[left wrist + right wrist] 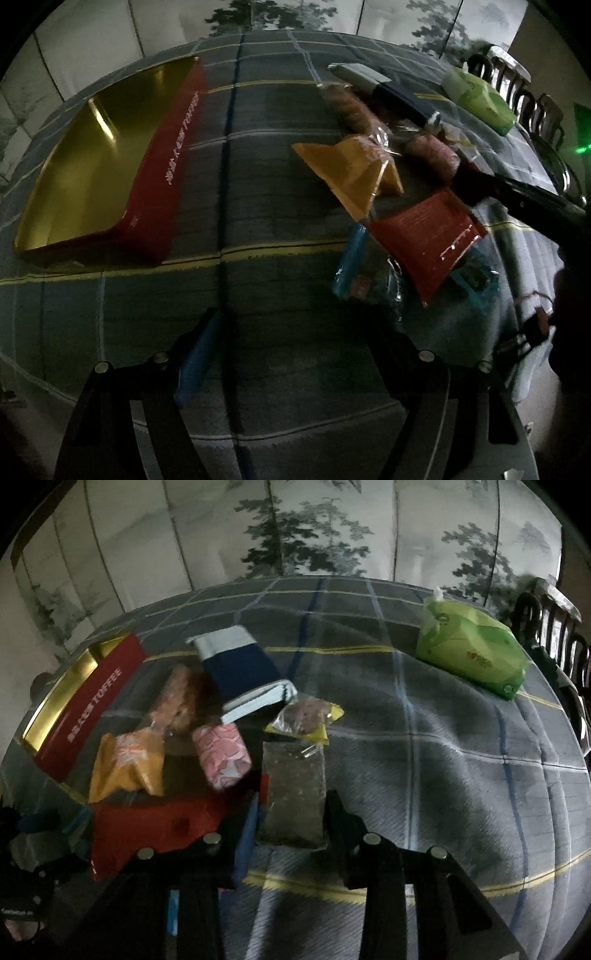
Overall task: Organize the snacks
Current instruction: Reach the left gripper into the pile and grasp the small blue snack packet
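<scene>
Your right gripper sat over the plaid tablecloth with its jaws drawn in on a clear grey packet, one finger on each long edge, so the packet was pinched between them while lying flat on the cloth. At twelve o'clock from that packet lay a yellow-edged cookie wrapper, touching its far end; at ten o'clock sat a pink patterned roll, and further toward nine o'clock an orange pouch with a red pouch below it at eight o'clock. A dark blue packet with pale ends lay at eleven o'clock, and a green tissue pack stood well apart at two o'clock. Your left gripper hung above a bare stretch of cloth with its jaws spread wide and nothing between them. From that view the open red tin with the gold lining lay at ten o'clock, holding no snack, while the snack pile, including the orange pouch and red pouch, lay at two o'clock, well apart from the tin.
</scene>
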The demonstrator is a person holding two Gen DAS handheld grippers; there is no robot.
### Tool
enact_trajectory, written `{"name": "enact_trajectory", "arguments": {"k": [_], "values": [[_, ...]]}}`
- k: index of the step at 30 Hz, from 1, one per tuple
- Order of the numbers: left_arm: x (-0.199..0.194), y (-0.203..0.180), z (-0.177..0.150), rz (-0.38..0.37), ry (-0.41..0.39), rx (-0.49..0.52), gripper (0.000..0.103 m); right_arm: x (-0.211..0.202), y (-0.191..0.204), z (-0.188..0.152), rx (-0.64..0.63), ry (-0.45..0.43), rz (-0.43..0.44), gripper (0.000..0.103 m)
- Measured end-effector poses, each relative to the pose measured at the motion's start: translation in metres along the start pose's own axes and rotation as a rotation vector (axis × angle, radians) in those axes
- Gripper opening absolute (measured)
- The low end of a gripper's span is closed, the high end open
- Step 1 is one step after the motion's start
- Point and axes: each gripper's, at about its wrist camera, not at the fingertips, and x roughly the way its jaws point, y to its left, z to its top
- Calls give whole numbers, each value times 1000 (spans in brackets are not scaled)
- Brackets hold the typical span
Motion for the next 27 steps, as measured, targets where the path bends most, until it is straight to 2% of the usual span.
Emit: {"name": "enact_trajectory", "arguments": {"k": [4, 8, 10, 15, 20, 23, 24, 26, 27], "values": [[-2, -2, -7, -40, 27, 25, 75, 2, -8, 2, 32, -12, 1, 36], [1, -10, -7, -35, 20, 52, 76, 3, -10, 2, 43, -22, 8, 36], [2, -12, -3, -52, 16, 32, 75, 3, -10, 2, 39, -21, 7, 36], [3, -13, 7, -33, 3, -13, 72, 4, -11, 1, 43, -14, 14, 36], [3, -7, 16, -89, 11, -88, 71, 5, -8, -4, 31, -8, 10, 36], [7, -9, 18, -73, 14, -87, 70, 5, -9, -5, 32, -12, 15, 36], [7, -10, 19, -62, 8, -79, 69, 5, -9, -5, 32, -13, 16, 36], [8, -12, 20, -36, 1, -57, 58, 4, -10, -6, 39, -18, 19, 36], [8, -12, 21, -33, -3, -54, 56, 4, -10, -7, 40, -19, 20, 36]]}}
